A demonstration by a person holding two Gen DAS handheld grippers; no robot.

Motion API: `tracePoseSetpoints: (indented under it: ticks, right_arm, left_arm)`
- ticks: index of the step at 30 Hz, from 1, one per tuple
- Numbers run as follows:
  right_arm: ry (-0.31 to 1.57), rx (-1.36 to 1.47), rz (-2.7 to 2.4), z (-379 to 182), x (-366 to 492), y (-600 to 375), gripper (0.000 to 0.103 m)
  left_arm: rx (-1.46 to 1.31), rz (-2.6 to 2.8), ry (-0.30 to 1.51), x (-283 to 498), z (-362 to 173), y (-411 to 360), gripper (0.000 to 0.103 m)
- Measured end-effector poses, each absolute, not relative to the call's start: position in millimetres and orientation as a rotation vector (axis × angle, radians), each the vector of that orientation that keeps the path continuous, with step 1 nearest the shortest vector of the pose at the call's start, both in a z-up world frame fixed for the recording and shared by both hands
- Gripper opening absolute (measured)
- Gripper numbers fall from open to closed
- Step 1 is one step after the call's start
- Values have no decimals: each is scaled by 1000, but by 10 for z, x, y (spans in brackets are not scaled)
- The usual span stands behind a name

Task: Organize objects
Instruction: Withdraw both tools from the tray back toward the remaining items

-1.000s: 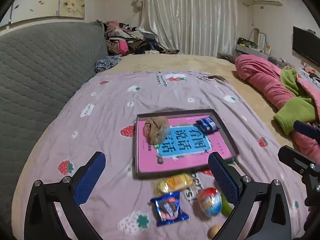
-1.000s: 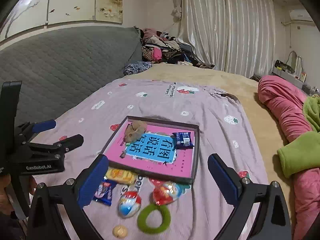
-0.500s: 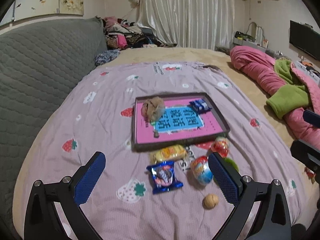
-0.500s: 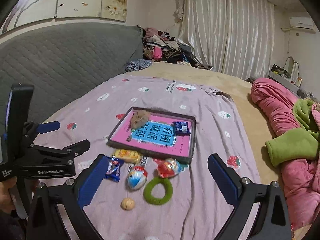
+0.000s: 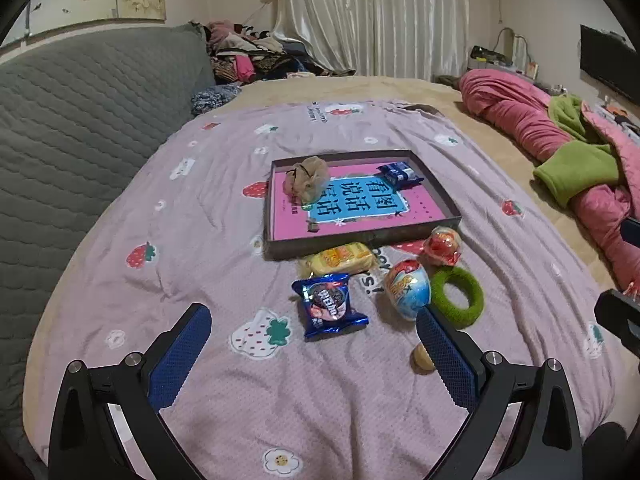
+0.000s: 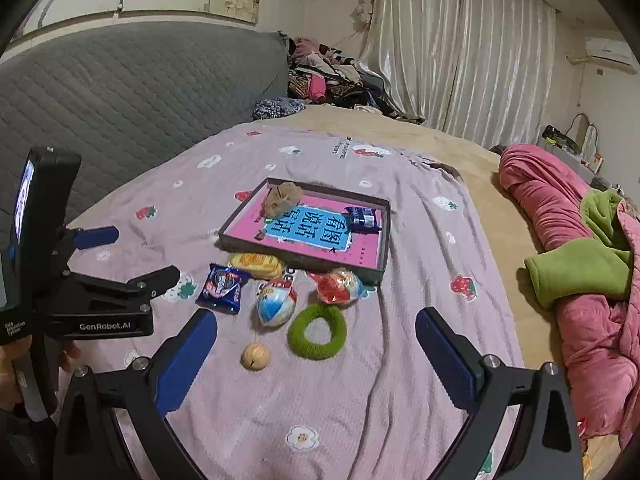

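Snacks and toys lie loose before the tray [image 6: 384, 236]: blue cookie packet [image 6: 222, 288], light and crinkly, so pinch a crimped edge; foil egg [image 6: 276, 303], slippery, take its middle; green ring [image 6: 318, 332], soft. Your left gripper [image 5: 314, 356] and right gripper [image 6: 316, 354] gape empty.

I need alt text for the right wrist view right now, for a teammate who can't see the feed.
The open right tool hovers over a lilac blanket, facing a shallow tray holding a blue packet and a brown bundle. Loose before the tray: a yellow packet, blue cookie packet, two foil eggs, green ring and walnut. The left tool sits open at left.
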State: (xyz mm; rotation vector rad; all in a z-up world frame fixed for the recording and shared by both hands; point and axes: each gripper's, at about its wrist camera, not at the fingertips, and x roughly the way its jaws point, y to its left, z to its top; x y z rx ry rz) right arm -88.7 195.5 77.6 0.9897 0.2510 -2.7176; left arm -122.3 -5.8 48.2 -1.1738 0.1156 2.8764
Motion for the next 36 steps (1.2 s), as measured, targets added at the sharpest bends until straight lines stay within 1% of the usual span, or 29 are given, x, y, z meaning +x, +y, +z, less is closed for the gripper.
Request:
tracePoseSetpoints:
  ticks: [5, 16, 25, 36]
  right_arm:
    - [268, 1010, -2699, 623, -792, 1872, 101]
    - [221, 1061, -2656, 300, -696, 1677, 101]
    - [218, 1090, -2657, 125, -678, 1606, 101]
    - [214, 1108, -2660, -37, -671, 1562, 101]
  left_arm:
    - [-1191, 2870, 96, -1179, 408, -110, 102]
    - [-1230, 2853, 73, -1150, 166, -219, 102]
    - [-1256, 2843, 64, -1160, -1, -255, 102]
    - [-1252, 2828, 61, -1164, -63, -223, 102]
